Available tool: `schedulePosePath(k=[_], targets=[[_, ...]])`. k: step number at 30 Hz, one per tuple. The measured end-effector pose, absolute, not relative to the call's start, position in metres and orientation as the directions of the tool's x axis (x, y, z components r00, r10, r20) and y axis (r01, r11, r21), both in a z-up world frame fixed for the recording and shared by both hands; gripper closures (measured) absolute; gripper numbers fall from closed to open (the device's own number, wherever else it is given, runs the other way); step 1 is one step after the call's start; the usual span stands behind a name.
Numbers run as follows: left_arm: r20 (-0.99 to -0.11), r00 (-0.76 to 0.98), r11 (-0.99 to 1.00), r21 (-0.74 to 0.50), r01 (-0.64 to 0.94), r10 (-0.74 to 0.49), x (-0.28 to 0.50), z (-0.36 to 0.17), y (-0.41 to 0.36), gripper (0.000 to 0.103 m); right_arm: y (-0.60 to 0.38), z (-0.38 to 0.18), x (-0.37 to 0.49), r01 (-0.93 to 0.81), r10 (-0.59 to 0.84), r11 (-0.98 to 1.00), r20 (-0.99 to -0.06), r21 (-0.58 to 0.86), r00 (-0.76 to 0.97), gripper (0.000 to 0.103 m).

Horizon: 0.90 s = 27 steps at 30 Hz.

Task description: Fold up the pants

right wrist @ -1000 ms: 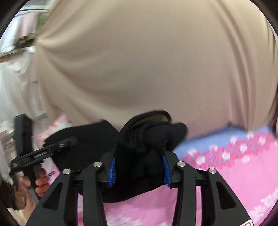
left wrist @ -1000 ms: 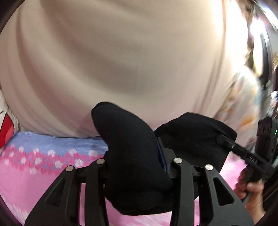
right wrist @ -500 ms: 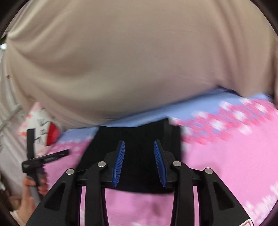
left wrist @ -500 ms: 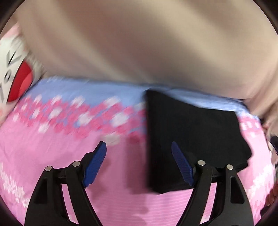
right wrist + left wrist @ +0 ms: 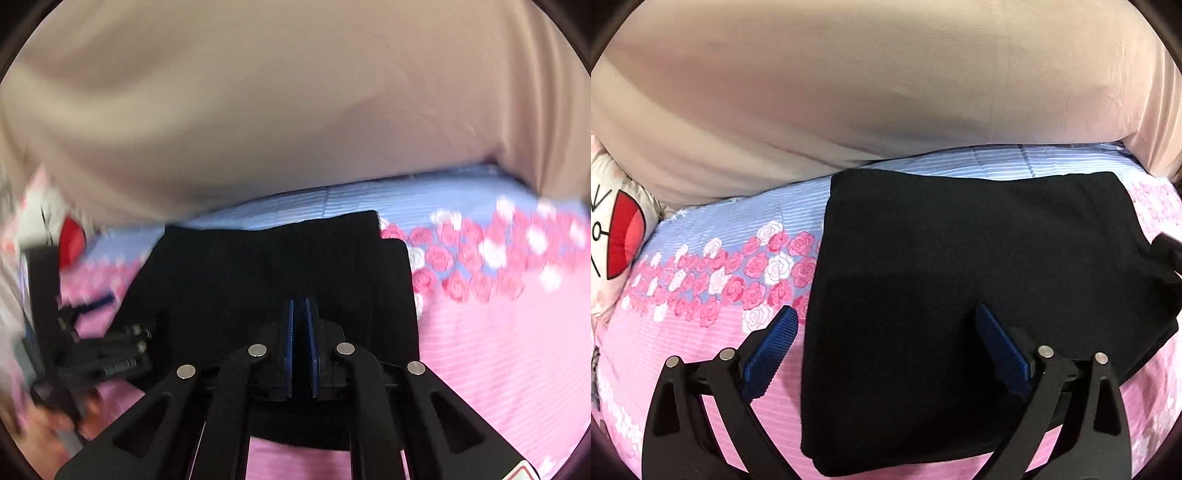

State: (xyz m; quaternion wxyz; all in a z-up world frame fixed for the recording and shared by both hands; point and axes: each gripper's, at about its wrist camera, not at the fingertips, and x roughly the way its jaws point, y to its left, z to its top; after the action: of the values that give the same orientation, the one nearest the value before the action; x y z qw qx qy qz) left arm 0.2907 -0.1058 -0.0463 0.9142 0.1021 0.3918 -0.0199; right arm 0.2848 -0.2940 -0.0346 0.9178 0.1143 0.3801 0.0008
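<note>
The black pants (image 5: 960, 288) lie folded into a flat rectangle on the pink and blue rose-print sheet (image 5: 713, 280). My left gripper (image 5: 886, 314) hovers over the pants' left part, its jaws opening wide and gripping nothing; the left blue pad (image 5: 775, 339) is over bare sheet. In the right wrist view the folded pants (image 5: 258, 273) lie just ahead of my right gripper (image 5: 300, 303), whose jaws are closing, almost together, with nothing between them. The left gripper's body (image 5: 96, 354) shows at that view's left.
A big beige cloth (image 5: 868, 92) hangs along the far side of the bed. A white pillow with a red cartoon print (image 5: 617, 236) lies at the far left. A person's hand (image 5: 40, 424) holds the left gripper's handle. Bare pink sheet (image 5: 498, 350) spreads right of the pants.
Both grippers let go of the black pants, which now lie flat on the sheet. The left jaws spread wide, the right jaws came nearly together, and both views tipped down toward the bed.
</note>
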Motion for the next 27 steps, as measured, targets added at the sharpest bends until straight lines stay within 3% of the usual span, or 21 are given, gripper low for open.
schedulePosePath(k=[1,4,5,6,9,13,14,18,19,23,27], targets=[[-0.721,0.692,0.978,0.175,0.114,0.048,0.289,-0.047,-0.106,0.008,-0.297,-0.049,0.286,0.113,0.061,0.975,-0.723,0.190,0.688,0.103],[-0.722,0.690,0.981,0.159,0.110,0.039,0.280,-0.044,-0.110,0.008,-0.306,-0.033,0.265,0.137,0.124,0.940,-0.687,0.313,0.716,0.101],[-0.720,0.693,0.982,0.159,0.107,0.041,0.279,-0.044,-0.107,0.008,-0.305,-0.026,0.259,0.120,0.136,0.939,-0.669,0.323,0.731,0.095],[-0.717,0.695,0.982,0.159,0.103,0.043,0.279,-0.045,-0.104,0.008,-0.301,-0.021,0.254,0.099,0.137,0.945,-0.652,0.312,0.746,0.095],[-0.722,0.690,0.983,0.153,0.098,0.043,0.278,-0.045,-0.104,0.008,-0.288,-0.039,0.262,0.116,0.044,0.979,-0.724,0.169,0.689,0.100],[-0.722,0.690,0.984,0.154,0.087,0.052,0.273,-0.045,-0.105,0.008,-0.294,-0.031,0.250,0.139,0.093,0.953,-0.694,0.270,0.714,0.103],[-0.718,0.694,0.983,0.161,0.083,0.059,0.271,-0.045,-0.105,0.008,-0.289,-0.026,0.244,0.131,0.092,0.954,-0.680,0.270,0.727,0.099],[-0.717,0.694,0.987,0.144,0.065,0.059,0.264,-0.046,-0.102,0.008,-0.278,-0.028,0.245,0.096,0.075,0.974,-0.685,0.208,0.725,0.096],[-0.718,0.694,0.988,0.138,0.063,0.056,0.262,-0.047,-0.101,0.008,-0.280,-0.040,0.249,0.123,0.029,0.980,-0.716,0.159,0.697,0.103],[-0.718,0.693,0.988,0.143,0.064,0.059,0.254,-0.049,-0.100,0.008,-0.299,-0.039,0.240,0.158,0.092,0.945,-0.697,0.286,0.711,0.103],[-0.712,0.700,0.989,0.136,0.060,0.055,0.243,-0.042,-0.094,0.008,-0.289,-0.016,0.228,0.139,0.082,0.952,-0.662,0.274,0.745,0.093]])
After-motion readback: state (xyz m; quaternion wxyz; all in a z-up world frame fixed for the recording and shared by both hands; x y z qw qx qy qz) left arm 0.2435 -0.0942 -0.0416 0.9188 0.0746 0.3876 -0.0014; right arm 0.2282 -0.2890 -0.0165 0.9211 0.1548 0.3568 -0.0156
